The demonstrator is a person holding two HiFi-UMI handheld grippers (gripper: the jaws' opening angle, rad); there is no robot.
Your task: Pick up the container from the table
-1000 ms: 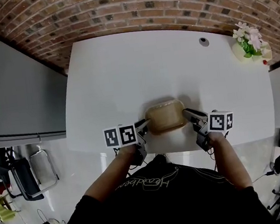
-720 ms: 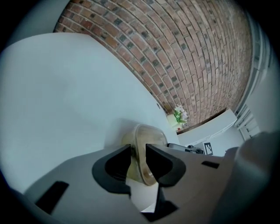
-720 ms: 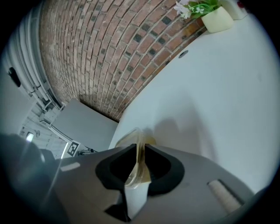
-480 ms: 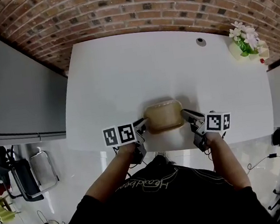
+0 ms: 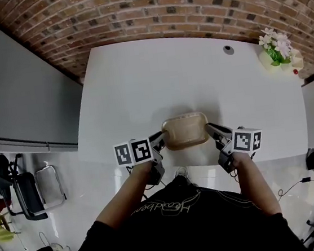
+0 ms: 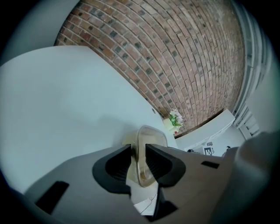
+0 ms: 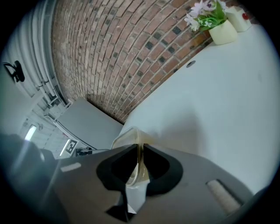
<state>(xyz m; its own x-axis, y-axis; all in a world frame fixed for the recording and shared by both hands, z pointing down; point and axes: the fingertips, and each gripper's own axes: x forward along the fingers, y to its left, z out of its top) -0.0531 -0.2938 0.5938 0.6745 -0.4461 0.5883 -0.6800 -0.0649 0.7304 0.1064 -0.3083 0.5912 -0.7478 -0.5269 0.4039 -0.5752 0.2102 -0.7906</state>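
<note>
Now, L tool (image 5: 162, 141) & R tool (image 5: 209, 128) clamped on container (image 5: 185, 131) ends, forearms (image 5: 126, 197) converging.

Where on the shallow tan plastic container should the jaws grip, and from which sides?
Grip the shallow tan plastic container by its thin upright walls at the two short ends: the left gripper from its left end, the right gripper from its right, each with the wall between its jaws. It is long, so two end pinches should keep it level.

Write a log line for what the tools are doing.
left tool: shut on container rim | right tool: shut on opposite rim | table: container at near edge
</note>
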